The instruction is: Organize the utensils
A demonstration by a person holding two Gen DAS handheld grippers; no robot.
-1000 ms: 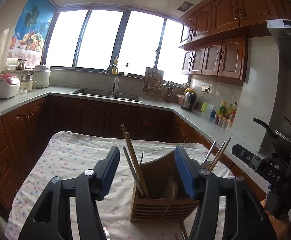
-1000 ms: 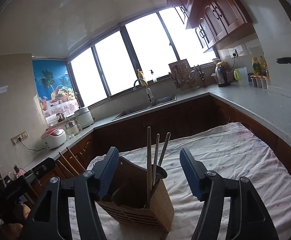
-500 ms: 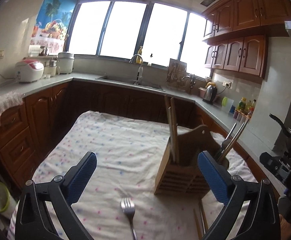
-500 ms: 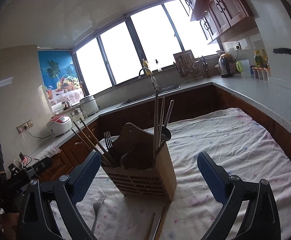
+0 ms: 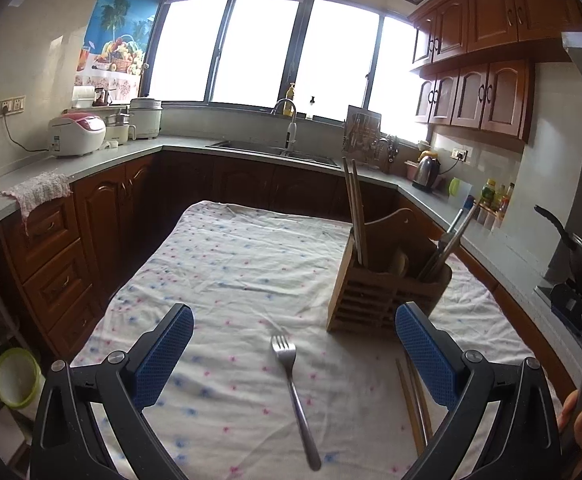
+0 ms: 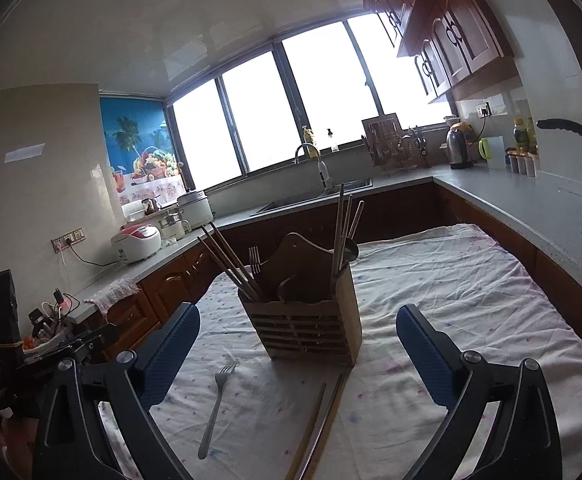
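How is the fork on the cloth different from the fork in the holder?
The fork on the cloth lies flat, whole length visible. The fork in the holder stands upright, tines up, with its handle hidden inside the holder. Both look like plain metal.

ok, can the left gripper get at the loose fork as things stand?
Probably yes. The left gripper is open and empty, jaws just widened, and the fork lies flat on the cloth between them, nothing over it. The wooden holder stands off to the side, clear of it.

Left gripper (image 5: 294, 344) and right gripper (image 6: 297, 344) both gape wide, fingers holding nothing, angled slightly downward.
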